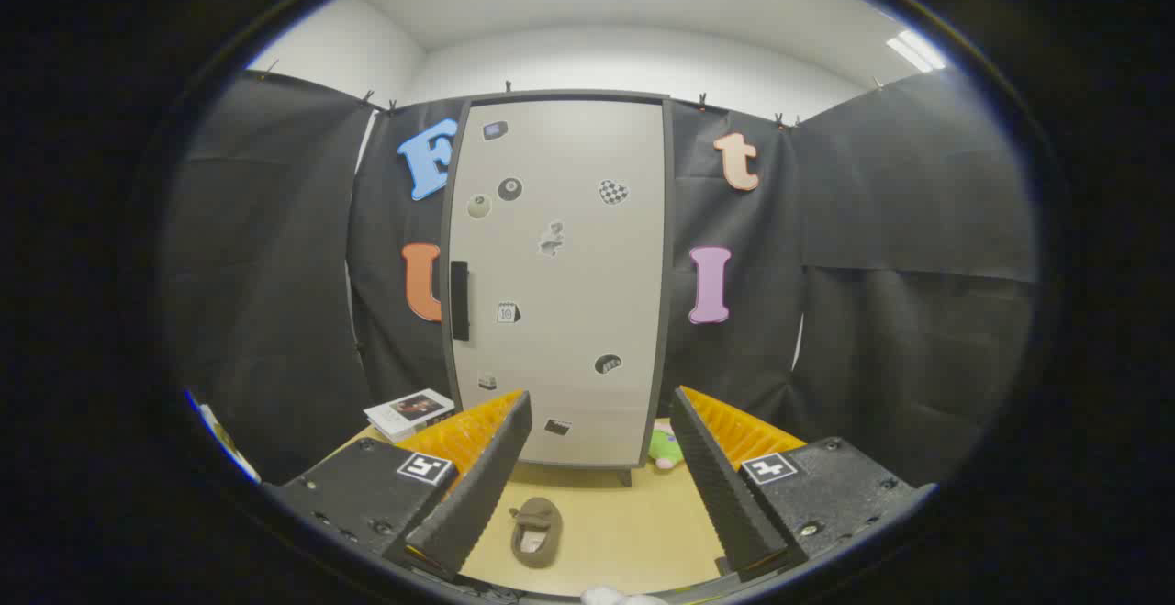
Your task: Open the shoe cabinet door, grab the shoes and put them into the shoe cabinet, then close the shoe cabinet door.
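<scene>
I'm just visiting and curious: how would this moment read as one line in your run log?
door: closed | handle: untouched | shoe: on table, between tongs' fingers | tongs: open, empty | step: door opening not begun

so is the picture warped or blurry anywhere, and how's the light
Gripper view: fisheye bends the cabinet door edges outward; ceiling lights glare white overhead; the shoe between the open gripper fingers stays fairly sharp, lit evenly with little shadow on the table.
</scene>
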`<move>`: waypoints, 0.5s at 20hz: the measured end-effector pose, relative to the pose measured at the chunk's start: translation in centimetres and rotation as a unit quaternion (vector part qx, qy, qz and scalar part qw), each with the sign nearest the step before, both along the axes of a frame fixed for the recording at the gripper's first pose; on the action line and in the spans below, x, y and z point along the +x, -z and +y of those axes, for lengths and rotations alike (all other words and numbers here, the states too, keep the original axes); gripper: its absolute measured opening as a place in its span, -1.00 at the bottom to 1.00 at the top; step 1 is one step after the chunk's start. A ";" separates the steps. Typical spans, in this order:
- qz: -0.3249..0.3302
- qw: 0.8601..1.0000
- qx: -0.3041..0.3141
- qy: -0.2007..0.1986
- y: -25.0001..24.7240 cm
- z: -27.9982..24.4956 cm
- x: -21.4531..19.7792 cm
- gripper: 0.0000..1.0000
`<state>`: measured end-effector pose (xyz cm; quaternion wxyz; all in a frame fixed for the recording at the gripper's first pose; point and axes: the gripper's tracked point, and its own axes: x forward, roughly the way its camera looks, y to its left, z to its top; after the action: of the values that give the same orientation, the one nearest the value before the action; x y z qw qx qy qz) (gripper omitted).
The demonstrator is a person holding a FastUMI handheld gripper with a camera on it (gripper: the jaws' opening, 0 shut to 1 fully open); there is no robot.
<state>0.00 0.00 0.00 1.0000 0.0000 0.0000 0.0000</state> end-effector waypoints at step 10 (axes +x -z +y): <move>0.007 1.000 -0.006 0.011 0.6 0.7 0.3 0.99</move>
<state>0.32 0.71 -0.58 0.9999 -0.0060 0.0067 -0.0107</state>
